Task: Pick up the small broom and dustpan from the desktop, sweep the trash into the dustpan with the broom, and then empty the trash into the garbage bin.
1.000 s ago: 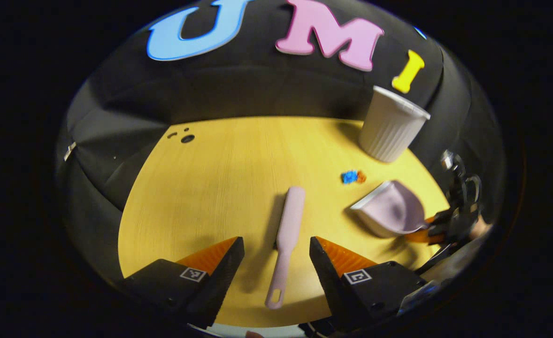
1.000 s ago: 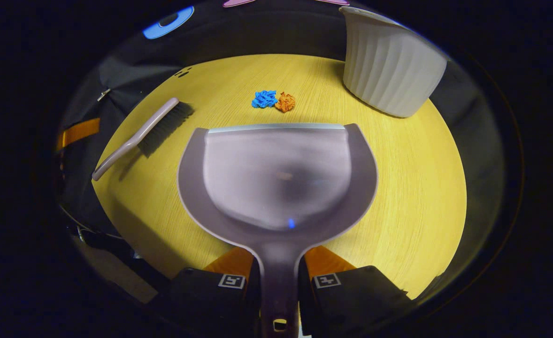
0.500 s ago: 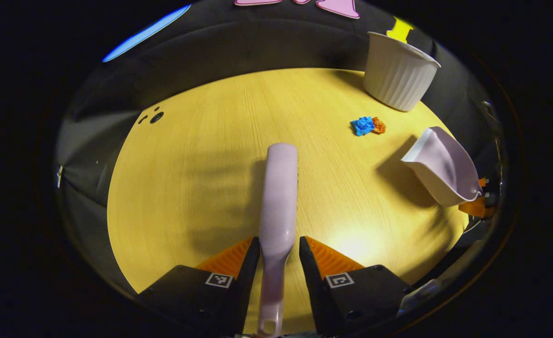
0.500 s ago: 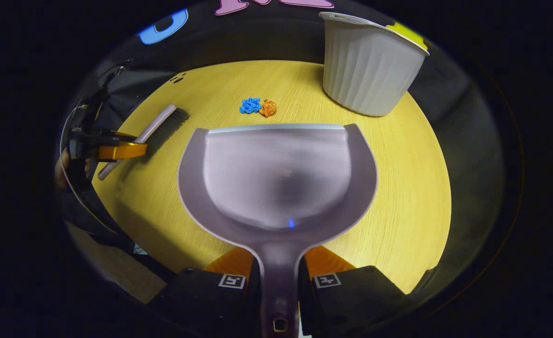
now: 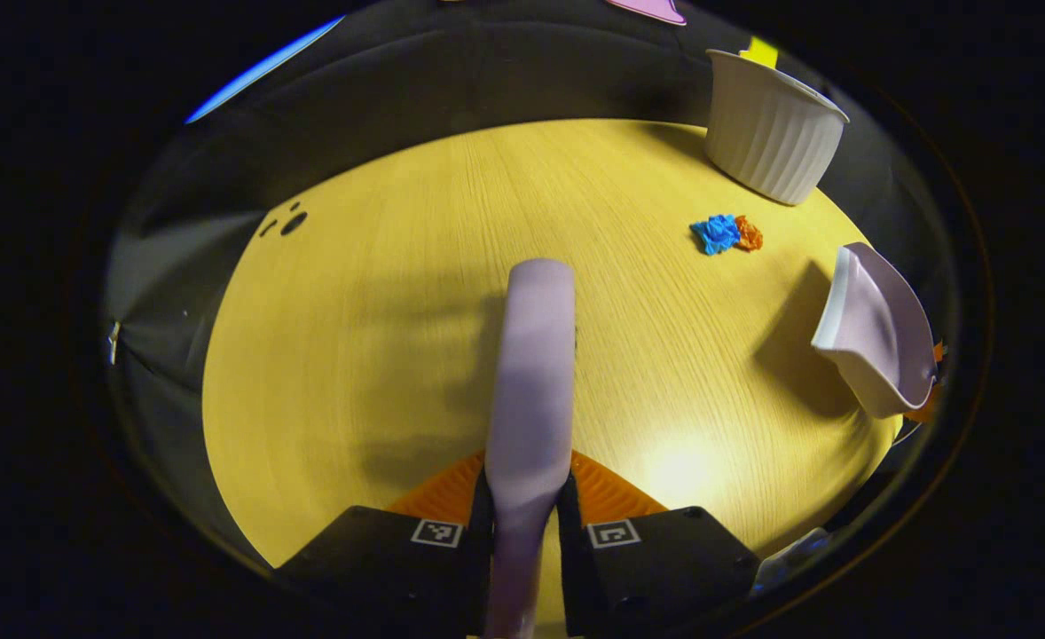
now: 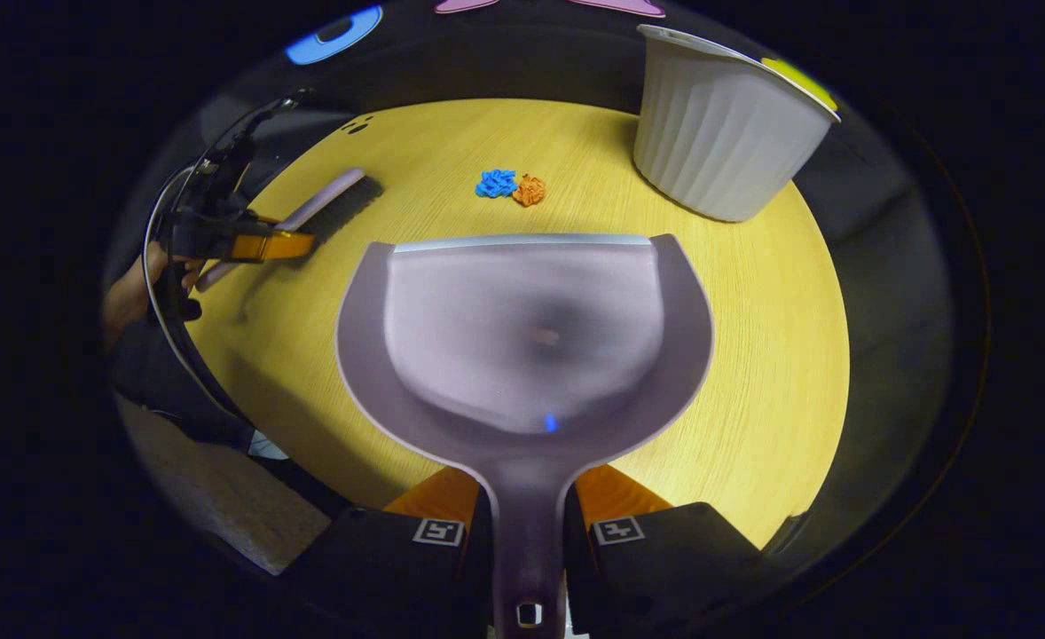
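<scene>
The left hand-held gripper (image 5: 525,515) is clamped on the handle of the small lilac broom (image 5: 531,373), which sticks out over the yellow tabletop (image 5: 381,293); looks like the bristles are still touching the wood, but it's hard to say. The right hand-held gripper (image 6: 527,519) pinches the dustpan (image 6: 522,337) by its handle. Blue and orange paper scraps (image 6: 511,186) sit just past the pan's lip, near the white ribbed garbage bin (image 6: 722,142).
</scene>
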Available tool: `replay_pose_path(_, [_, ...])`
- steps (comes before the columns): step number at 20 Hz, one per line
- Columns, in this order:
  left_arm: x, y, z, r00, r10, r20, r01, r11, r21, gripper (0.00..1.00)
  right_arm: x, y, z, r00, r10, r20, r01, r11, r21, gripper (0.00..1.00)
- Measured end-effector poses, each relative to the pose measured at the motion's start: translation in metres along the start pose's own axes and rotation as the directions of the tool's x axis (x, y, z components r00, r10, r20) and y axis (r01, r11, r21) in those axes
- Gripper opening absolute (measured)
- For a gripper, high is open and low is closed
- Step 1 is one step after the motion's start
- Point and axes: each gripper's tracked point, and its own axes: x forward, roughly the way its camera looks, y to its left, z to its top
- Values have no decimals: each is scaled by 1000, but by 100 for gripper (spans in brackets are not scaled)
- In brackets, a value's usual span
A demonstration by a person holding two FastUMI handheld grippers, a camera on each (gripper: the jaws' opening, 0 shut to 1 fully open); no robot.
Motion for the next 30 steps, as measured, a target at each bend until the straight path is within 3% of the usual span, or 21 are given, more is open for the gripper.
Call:
replay_pose_path(3, [1,-10,49,998,-18,56,15,998,56,34,-3,-7,1,997,-3,-81,-4,997,-82,38])
replay_pose_path(4, [6,-17,67,997,-27,68,22,997,72,37,-3,-9,2,995,-1,-103,-10,995,-101,38])
replay_pose_path(5, [13,-23,80,997,-37,69,31,996,89,34,-5,-12,3,992,1,-123,-16,993,-115,38])
replay_pose_path(6, [19,-31,92,997,-42,71,34,994,109,35,-4,-15,3,990,3,-141,-21,992,-125,43])
replay_pose_path(8, [31,-48,109,996,-59,69,49,988,149,35,0,-21,5,987,2,-159,-24,990,-136,43])
replay_pose_path(9, [37,-57,114,996,-67,64,55,984,171,35,1,-23,6,987,1,-162,-24,990,-141,38])
replay_pose_path(14, [59,-98,123,994,-105,19,96,956,276,35,9,-28,7,985,12,-170,-40,986,-161,33])
replay_pose_path(15, [61,-105,124,993,-114,12,105,950,295,35,10,-29,7,985,15,-171,-44,985,-167,34])
replay_pose_path(16, [63,-111,126,993,-122,8,113,943,314,35,11,-31,8,985,18,-173,-48,984,-171,43])
replay_pose_path(17, [64,-116,127,991,-133,5,123,934,336,34,12,-32,8,985,20,-174,-51,984,-173,38])
replay_pose_path(19, [65,-131,130,985,-170,-8,160,911,380,35,11,-36,10,985,24,-173,-54,984,-169,43])
replay_pose_path(20, [64,-141,129,979,-201,-20,193,896,400,36,10,-37,12,985,26,-170,-55,985,-166,38])
replay_pose_path(22, [57,-166,119,950,-307,-62,304,852,427,36,6,-38,9,987,24,-157,-51,984,-169,43])
replay_pose_path(23, [41,-183,114,915,-390,-103,395,816,422,36,5,-39,7,987,22,-158,-50,983,-178,38])
replay_pose_path(24, [22,-203,107,863,-487,-135,497,772,396,32,4,-38,6,988,19,-156,-48,981,-187,43])
replay_pose_path(25, [3,-217,101,806,-570,-158,585,728,358,35,2,-37,3,988,17,-152,-47,979,-198,38])
replay_pose_path(26, [-15,-224,100,771,-618,-155,629,702,335,35,-1,-34,0,989,17,-150,-48,977,-206,38])
replay_pose_path(27, [-21,-216,110,773,-618,-144,626,707,329,38,2,-32,-4,989,18,-146,-48,977,-209,38])
replay_pose_path(28, [-31,-205,120,795,-592,-135,599,727,336,35,5,-30,-6,990,19,-140,-48,977,-209,43])
replay_pose_path(30, [-49,-192,137,821,-560,-109,560,756,339,36,5,-35,-7,992,15,-125,-41,978,-204,43])
